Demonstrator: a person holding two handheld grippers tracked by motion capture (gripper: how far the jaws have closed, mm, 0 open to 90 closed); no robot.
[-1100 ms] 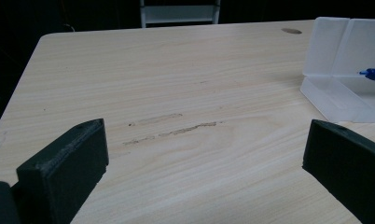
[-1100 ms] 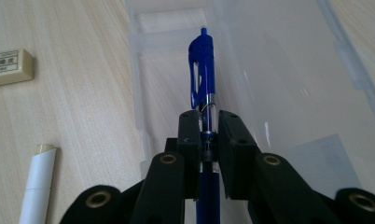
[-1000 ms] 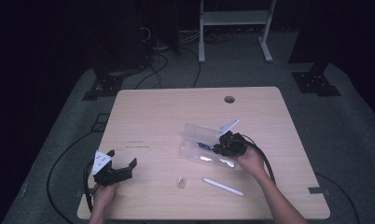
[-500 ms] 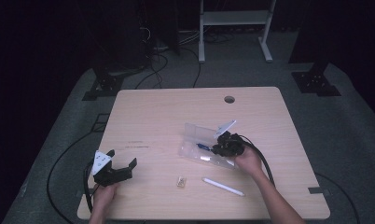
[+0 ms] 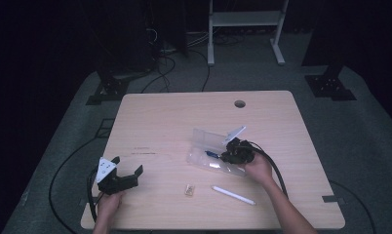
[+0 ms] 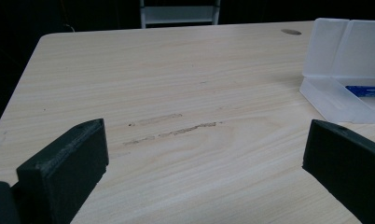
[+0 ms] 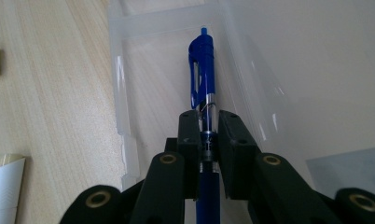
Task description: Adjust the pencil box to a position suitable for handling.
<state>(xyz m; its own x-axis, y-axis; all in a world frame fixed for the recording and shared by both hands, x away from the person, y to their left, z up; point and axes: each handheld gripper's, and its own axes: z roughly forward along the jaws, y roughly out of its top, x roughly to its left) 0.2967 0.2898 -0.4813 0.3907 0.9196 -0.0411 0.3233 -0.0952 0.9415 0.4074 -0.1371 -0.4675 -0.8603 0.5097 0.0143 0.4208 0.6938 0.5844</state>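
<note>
While pinched between right hand-held gripper (image 7: 208,133) jaws — blue pen (image 7: 202,70), tip fwd, over clear case (image 7: 269,84).

We list a blue pen (image 7: 202,65) with a clear midsection, in a clear, colourless plastic box (image 5: 211,151). Black right gripper (image 7: 207,128); black left gripper (image 5: 117,176) with a grey plate. Pale wood-grain table (image 5: 184,117) with darker streaks. White marker (image 5: 233,194) at five o'clock; small tan item (image 5: 189,189).
</note>
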